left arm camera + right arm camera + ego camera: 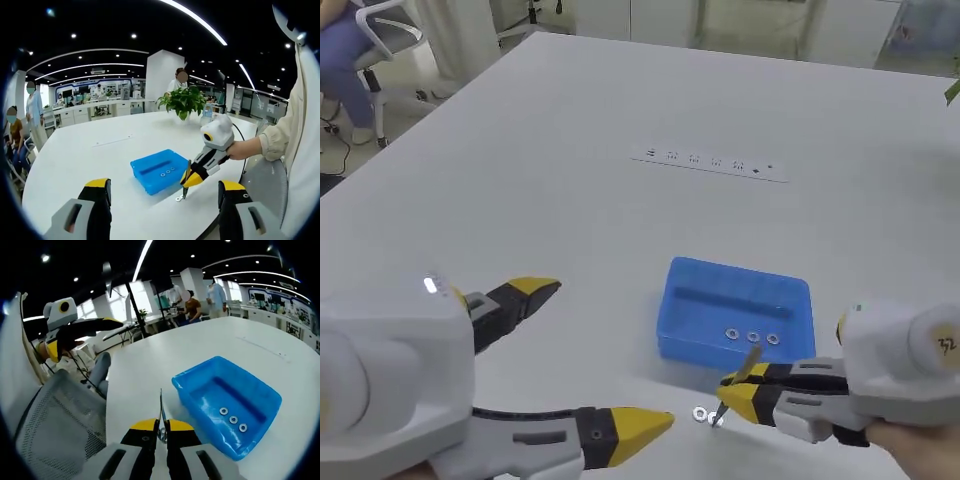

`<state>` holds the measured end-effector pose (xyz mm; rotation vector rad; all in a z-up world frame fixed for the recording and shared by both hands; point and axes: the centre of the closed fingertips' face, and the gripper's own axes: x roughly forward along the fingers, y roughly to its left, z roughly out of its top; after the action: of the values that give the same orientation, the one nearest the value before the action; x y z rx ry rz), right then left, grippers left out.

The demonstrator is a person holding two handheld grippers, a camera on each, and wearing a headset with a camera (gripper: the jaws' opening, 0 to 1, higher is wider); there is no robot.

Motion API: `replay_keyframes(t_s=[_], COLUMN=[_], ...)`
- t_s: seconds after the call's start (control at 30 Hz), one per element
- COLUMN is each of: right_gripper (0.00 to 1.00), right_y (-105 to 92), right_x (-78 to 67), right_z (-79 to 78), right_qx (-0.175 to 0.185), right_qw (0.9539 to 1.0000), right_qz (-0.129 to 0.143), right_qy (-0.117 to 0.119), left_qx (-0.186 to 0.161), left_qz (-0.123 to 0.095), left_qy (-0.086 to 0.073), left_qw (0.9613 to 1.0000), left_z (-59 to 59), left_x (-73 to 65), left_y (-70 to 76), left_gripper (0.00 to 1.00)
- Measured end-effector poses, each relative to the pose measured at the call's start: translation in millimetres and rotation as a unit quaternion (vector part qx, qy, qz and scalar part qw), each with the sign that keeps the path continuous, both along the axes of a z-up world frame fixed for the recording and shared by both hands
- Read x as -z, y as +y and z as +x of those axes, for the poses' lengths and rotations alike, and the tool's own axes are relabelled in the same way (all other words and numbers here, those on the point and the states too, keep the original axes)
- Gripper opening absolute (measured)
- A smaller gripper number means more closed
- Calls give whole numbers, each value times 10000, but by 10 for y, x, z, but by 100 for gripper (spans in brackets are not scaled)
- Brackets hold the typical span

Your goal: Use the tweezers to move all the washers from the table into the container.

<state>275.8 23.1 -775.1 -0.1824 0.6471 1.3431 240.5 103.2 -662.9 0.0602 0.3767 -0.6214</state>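
The right gripper [735, 392] is clamped shut on the slim metal tweezers [161, 405], whose tips point down at two loose washers [702, 413], small metal rings lying on the smooth white table [570, 180]. The low near wall of the blue rectangular plastic container [738, 290] stands between these rings and the three washers [752, 337] lined up on its floor. The left gripper [612, 354] hangs beside the container with jaws spread wide, and a flush socket strip [710, 163] lies beyond.
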Motion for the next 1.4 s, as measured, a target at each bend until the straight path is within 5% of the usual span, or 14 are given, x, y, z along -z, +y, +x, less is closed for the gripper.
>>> replay_keyframes(t_s=[0.17,0.3,0.43,0.77,1.13,1.4], right_gripper=[3,3,3,2,2,3], right_y=[30,65,83,99,66,90], right_x=[-4,4,8,-73,-379,-656], right_z=[-104,-211,-232,-210,-112,100], right_qx=[-426,-855,-987,-780,-768,-440], right_qw=[9979,9910,9871,9901,9857,9874], right_qz=[-175,-380,-460,-343,-282,92], right_qy=[-448,-959,-1178,-1118,-1476,-1516], left_qx=[6,14,33,-6,60,61], left_qz=[3,1,6,-19,-31,-26], left_qy=[3,-5,-8,-19,-30,-35], left_qw=[10000,10000,10000,10000,10000,10000], left_z=[2,6,6,0,14,7], left_x=[2,-3,-5,-8,-15,-18], left_y=[-4,-10,-22,-4,-45,-43], left_gripper=[90,90,90,90,90,90])
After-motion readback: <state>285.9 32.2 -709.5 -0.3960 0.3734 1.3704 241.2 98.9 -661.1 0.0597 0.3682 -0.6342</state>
